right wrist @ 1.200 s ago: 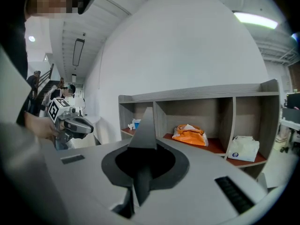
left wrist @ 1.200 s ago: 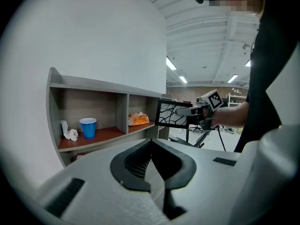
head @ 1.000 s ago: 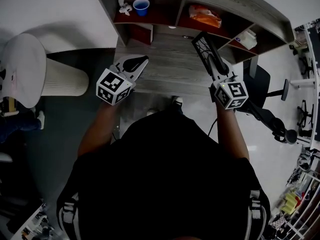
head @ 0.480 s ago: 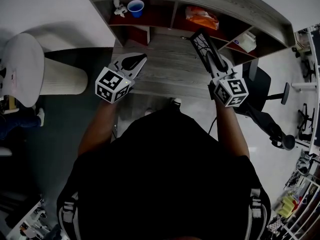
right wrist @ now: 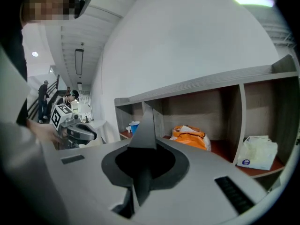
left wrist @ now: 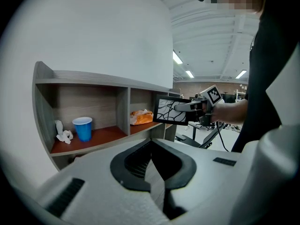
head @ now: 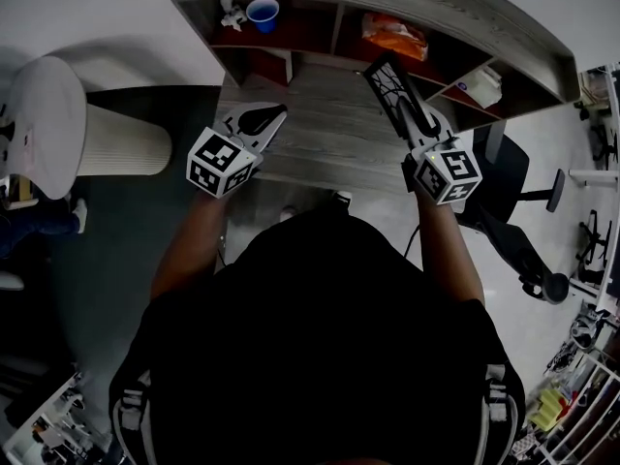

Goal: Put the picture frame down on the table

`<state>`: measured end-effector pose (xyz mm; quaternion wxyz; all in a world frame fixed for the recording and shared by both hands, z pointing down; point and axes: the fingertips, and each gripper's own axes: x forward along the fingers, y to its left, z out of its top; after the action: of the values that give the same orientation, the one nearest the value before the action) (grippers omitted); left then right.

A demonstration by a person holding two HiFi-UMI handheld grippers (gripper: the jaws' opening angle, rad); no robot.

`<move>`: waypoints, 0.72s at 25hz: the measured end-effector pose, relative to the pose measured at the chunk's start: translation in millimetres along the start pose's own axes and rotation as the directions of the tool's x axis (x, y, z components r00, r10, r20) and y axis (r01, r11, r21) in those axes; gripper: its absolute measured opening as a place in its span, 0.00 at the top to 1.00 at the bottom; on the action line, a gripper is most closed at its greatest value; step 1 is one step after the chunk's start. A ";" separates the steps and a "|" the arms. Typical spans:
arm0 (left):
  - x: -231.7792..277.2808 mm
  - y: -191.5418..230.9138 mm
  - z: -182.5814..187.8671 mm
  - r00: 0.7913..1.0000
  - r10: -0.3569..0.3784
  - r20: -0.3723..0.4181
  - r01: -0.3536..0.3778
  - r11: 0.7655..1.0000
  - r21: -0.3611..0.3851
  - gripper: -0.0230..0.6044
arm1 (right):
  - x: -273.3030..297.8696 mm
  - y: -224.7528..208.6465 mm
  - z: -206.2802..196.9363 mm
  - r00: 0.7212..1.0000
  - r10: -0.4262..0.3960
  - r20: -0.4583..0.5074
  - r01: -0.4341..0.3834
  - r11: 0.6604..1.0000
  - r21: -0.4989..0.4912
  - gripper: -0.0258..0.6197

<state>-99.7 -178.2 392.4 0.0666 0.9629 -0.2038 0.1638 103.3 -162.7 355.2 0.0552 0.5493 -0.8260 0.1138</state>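
The picture frame [head: 390, 83], black-edged with a black-and-white branch pattern, hangs tilted above the right side of the grey wood table [head: 325, 139]. My right gripper [head: 415, 124] is shut on its near edge. In the right gripper view the frame [right wrist: 146, 125] shows edge-on, rising from between the closed jaws. The left gripper view shows the frame [left wrist: 171, 110] face-on, held out in front of the shelf. My left gripper [head: 278, 114] hovers over the table's left front with its jaws together and nothing in them.
A shelf unit [head: 334, 27] at the back of the table holds a blue cup [head: 262, 13], crumpled tissue [head: 232, 13], an orange bag [head: 392, 32] and a white packet [head: 481, 85]. A white cylinder [head: 121, 145] stands left and an office chair [head: 504, 211] right.
Both grippers have edged forward over the table towards the shelf. The frame went along in the right gripper, still gripped the same way.
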 end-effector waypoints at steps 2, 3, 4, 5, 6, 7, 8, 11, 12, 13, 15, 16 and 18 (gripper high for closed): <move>3.0 1.4 -1.7 1.000 0.004 -0.003 -0.004 1.000 -0.013 0.94 | 3.2 -1.3 -1.5 1.000 0.010 -0.007 -0.010 1.000 -0.001 0.93; 4.7 2.7 -2.5 1.000 0.008 -0.005 -0.008 1.000 -0.019 0.94 | 5.0 -2.0 -2.2 1.000 0.016 -0.011 -0.016 1.000 -0.002 0.93; 6.2 3.9 -3.2 1.000 0.012 -0.007 -0.013 1.000 -0.023 0.94 | 6.7 -2.7 -3.1 1.000 0.023 -0.014 -0.023 1.000 -0.002 0.93; 7.6 4.8 -3.8 1.000 0.017 -0.009 -0.017 1.000 -0.026 0.94 | 8.2 -3.3 -3.9 0.999 0.029 -0.018 -0.029 1.000 -0.001 0.93; 8.9 5.3 -4.3 1.000 0.020 -0.012 -0.020 0.999 -0.029 0.94 | 9.6 -3.9 -4.9 0.999 0.035 -0.022 -0.035 0.999 0.000 0.93; 10.4 5.6 -4.9 1.000 0.023 -0.014 -0.023 0.999 -0.031 0.94 | 10.9 -4.5 -5.6 0.999 0.041 -0.026 -0.041 0.999 0.001 0.93; 11.9 5.9 -5.4 1.000 0.025 -0.017 -0.026 0.999 -0.033 0.94 | 12.2 -5.1 -6.1 0.998 0.047 -0.029 -0.047 0.999 0.000 0.93; 16.6 6.8 -7.0 0.999 0.032 -0.024 -0.033 0.999 -0.039 0.94 | 16.8 -7.2 -8.3 0.997 0.066 -0.038 -0.066 0.998 -0.004 0.93; 18.4 7.3 -7.9 0.999 0.035 -0.027 -0.036 0.998 -0.042 0.94 | 18.4 -8.3 -9.6 0.997 0.072 -0.042 -0.072 0.997 -0.002 0.93; 20.4 8.0 -9.0 0.999 0.038 -0.030 -0.039 0.998 -0.044 0.94 | 20.1 -9.9 -10.8 0.996 0.077 -0.046 -0.077 0.997 0.000 0.93; 24.4 9.4 -11.2 0.998 0.043 -0.036 -0.045 0.998 -0.050 0.94 | 22.6 -14.1 -11.8 0.995 0.084 -0.052 -0.084 0.996 0.006 0.93; 26.3 9.8 -12.5 0.998 0.046 -0.038 -0.048 0.997 -0.053 0.94 | 23.7 -16.3 -12.2 0.995 0.087 -0.055 -0.087 0.996 0.006 0.93; 31.1 10.5 -16.2 0.998 0.052 -0.045 -0.055 0.997 -0.059 0.94 | 26.3 -20.7 -13.9 0.994 0.095 -0.061 -0.095 0.995 0.006 0.93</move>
<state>-81.9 -196.1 418.9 0.0955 0.9509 -0.2328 0.1803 111.6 -190.5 377.0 0.0741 0.5059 -0.8489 0.1341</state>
